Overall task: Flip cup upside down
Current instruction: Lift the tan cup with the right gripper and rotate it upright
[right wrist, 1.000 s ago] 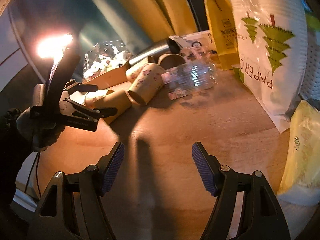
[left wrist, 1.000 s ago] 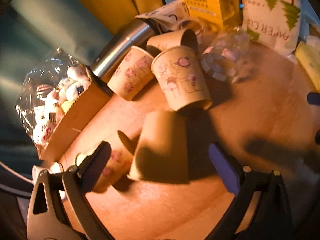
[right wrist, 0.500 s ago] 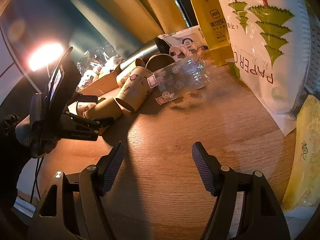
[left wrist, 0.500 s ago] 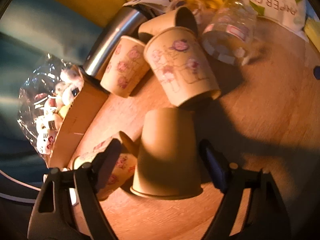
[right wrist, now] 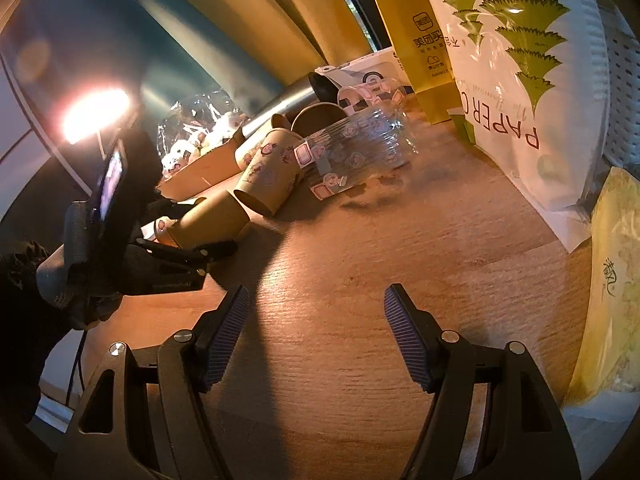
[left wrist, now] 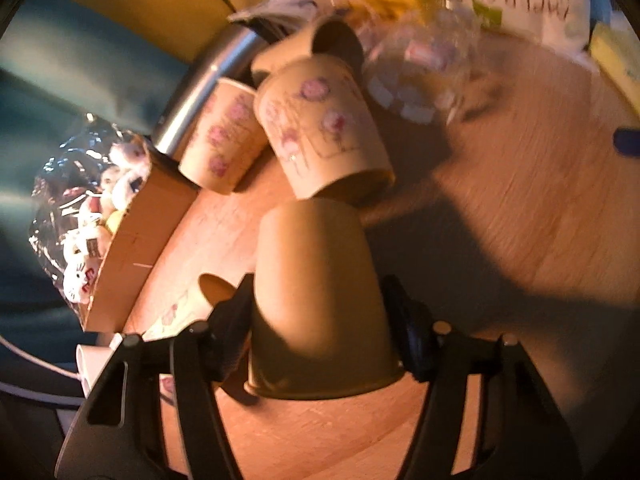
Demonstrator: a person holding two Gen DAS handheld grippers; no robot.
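The left gripper has its fingers against both sides of the plain brown cup, which lies on its side on the worktop, rim toward the camera, apparently for turning over. A second earlier the cup lay ahead of wider fingers. Beyond lie patterned cups. The right gripper hangs wide open, empty.

Your plain tan cup has no print; the cups at 12 o'clock carry pink flower motifs on cream. The counter is warm wood grain. At 1 o'clock, the white bag shows green trees; its lettering looks dark red, perhaps.
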